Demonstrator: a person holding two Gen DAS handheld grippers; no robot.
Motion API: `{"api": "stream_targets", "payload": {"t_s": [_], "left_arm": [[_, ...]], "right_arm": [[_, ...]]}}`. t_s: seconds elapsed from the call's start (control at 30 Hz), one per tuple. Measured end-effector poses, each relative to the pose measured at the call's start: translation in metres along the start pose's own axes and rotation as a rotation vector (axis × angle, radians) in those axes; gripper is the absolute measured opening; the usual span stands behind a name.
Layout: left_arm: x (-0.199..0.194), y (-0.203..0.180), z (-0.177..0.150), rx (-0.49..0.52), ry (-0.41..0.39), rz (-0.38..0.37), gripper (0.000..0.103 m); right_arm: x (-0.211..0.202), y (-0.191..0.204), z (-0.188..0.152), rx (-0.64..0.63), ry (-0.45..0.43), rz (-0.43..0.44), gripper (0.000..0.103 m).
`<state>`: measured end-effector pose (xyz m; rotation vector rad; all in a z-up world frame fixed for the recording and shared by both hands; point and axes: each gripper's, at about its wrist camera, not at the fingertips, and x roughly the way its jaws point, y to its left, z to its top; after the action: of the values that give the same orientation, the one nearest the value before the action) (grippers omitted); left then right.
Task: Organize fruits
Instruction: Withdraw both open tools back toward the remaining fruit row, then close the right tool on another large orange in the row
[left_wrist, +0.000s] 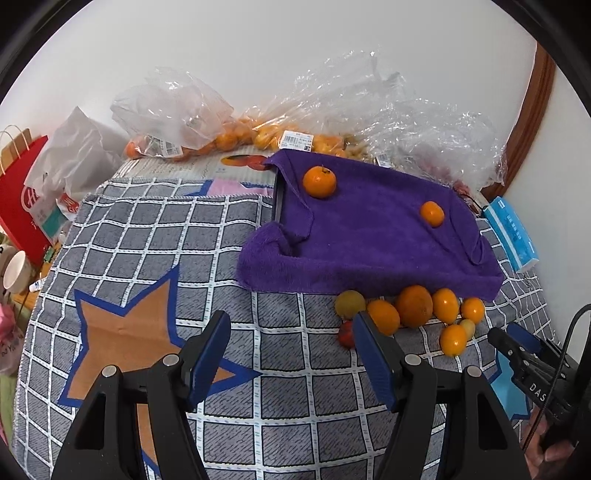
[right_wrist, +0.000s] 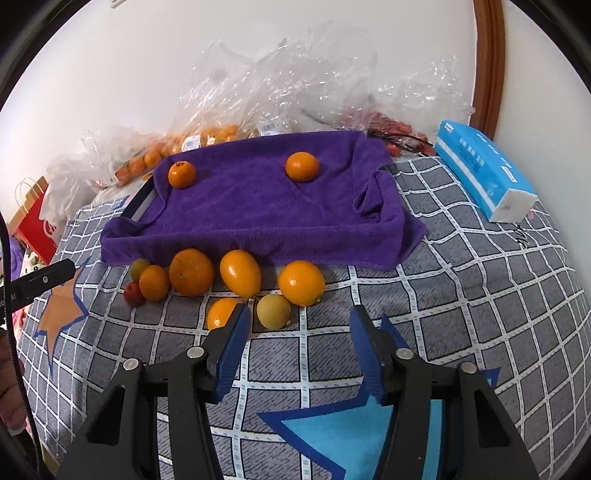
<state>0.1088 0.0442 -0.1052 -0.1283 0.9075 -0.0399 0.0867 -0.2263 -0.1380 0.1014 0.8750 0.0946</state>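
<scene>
Both tools apart, nothing clamped.
Left tool (left_wrist: 291, 334) and right tool (right_wrist: 299, 325) hover over checked cloth (right_wrist: 461, 280); loose fruits (right_wrist: 240, 273) line purple towel's (right_wrist: 258, 206) front edge, two oranges (right_wrist: 302, 166) on it.

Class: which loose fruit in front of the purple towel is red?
The small round red fruit at the cluster's left end in the right wrist view; its neighbours are orange or yellowish.

A purple towel (left_wrist: 373, 236) covered a dark tray (left_wrist: 277, 199), leaving only one edge showing. The right gripper's finger (right_wrist: 231, 343) hid part of a small orange (right_wrist: 221, 312). Fruit inside the clear bags (left_wrist: 258, 125) was blurred by plastic.
</scene>
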Motion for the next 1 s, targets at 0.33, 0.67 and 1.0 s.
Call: {"api": "stream_targets", "payload": {"t_s": [0.33, 0.67, 1.0], "left_arm": [[0.014, 0.004, 0.002, -0.011, 0.029, -0.004, 0.066], [0.023, 0.002, 0.003, -0.006, 0.054, -0.009, 0.067], [0.027, -0.003, 0.003, -0.011, 0.059, -0.031, 0.066]], "right_arm": [[0.033, -0.001, 0.016, 0.012, 0.04, 0.005, 0.043], [0.054, -0.007, 0.024, 0.029, 0.069, 0.009, 0.039], [0.04, -0.013, 0.025, 0.026, 0.031, 0.0, 0.035]]}}
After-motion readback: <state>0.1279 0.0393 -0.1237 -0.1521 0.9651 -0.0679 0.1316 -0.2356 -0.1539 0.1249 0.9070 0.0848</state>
